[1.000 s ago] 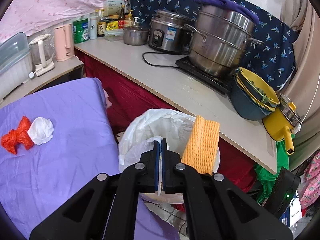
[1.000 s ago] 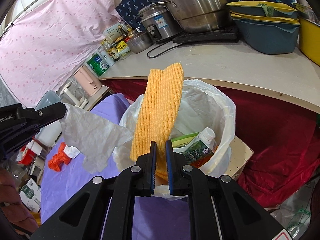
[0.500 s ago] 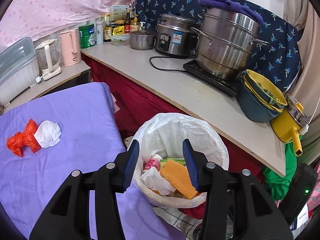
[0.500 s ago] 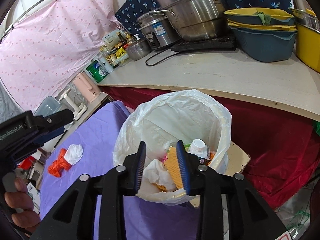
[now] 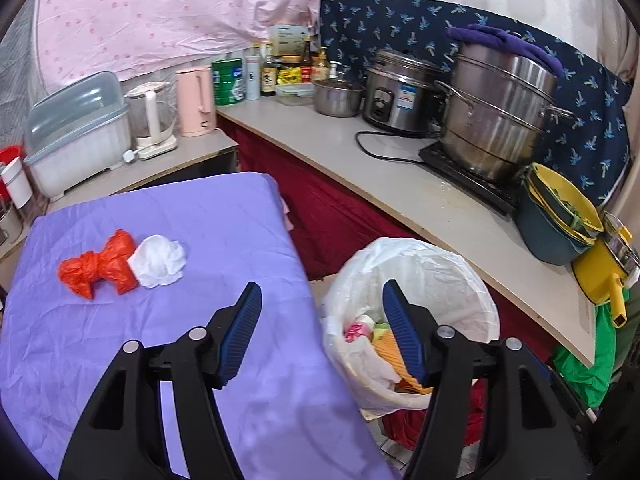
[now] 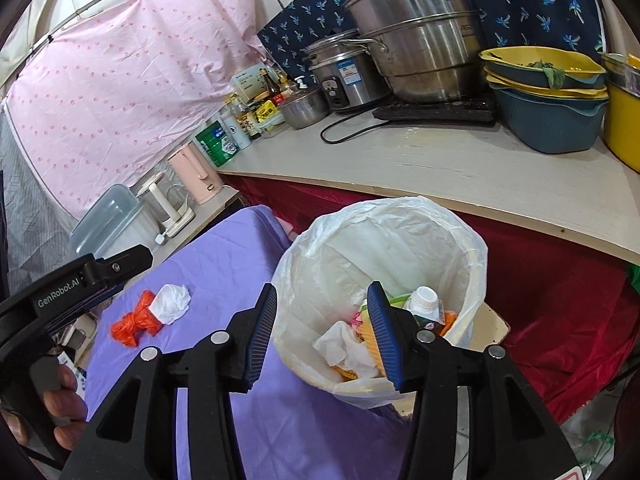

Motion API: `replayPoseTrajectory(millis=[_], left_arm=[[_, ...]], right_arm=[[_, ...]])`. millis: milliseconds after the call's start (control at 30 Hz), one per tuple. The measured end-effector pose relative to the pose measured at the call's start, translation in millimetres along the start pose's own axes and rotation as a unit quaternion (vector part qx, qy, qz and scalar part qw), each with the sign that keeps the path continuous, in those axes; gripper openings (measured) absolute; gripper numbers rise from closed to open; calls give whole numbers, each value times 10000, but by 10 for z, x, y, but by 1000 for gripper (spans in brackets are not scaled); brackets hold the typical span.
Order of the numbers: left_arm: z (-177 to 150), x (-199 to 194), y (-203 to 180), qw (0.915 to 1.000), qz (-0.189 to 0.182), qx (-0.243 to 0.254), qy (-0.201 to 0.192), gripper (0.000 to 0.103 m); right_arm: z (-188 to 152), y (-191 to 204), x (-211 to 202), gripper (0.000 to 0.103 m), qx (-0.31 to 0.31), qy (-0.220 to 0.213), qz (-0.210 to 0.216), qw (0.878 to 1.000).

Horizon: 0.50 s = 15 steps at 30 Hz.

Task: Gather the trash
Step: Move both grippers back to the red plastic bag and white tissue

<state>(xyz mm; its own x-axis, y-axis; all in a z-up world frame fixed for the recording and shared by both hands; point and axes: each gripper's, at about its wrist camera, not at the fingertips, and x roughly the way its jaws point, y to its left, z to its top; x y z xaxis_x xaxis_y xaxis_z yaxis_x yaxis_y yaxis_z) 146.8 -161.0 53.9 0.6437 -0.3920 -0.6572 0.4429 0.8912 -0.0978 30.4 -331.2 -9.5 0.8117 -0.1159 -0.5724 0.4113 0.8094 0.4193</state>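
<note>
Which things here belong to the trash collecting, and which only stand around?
Belong to the job:
- red crumpled bag on the purple cloth
- white crumpled tissue beside it
- lined trash bin

Just standing about:
- steel steamer pot
- rice cooker
- pink kettle
- stacked basins

Two claws: the left claw and the right claw, each with two blue pads. Ahead and left of both, two crumpled scraps: one red bag, one white tissue. Beneath the right claw, one lined bin. Beyond, on the tabletop: two kettles, one rice cooker, one tall steamer pot.
</note>
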Motion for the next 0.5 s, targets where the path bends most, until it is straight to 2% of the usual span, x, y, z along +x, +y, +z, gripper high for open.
replayPoseTrajectory(millis=[500], left_arm=[[-119, -220, 856, 9967, 612, -527, -93, 71]], right_arm=[[-73, 686, 54, 57, -431, 71, 366, 9984]])
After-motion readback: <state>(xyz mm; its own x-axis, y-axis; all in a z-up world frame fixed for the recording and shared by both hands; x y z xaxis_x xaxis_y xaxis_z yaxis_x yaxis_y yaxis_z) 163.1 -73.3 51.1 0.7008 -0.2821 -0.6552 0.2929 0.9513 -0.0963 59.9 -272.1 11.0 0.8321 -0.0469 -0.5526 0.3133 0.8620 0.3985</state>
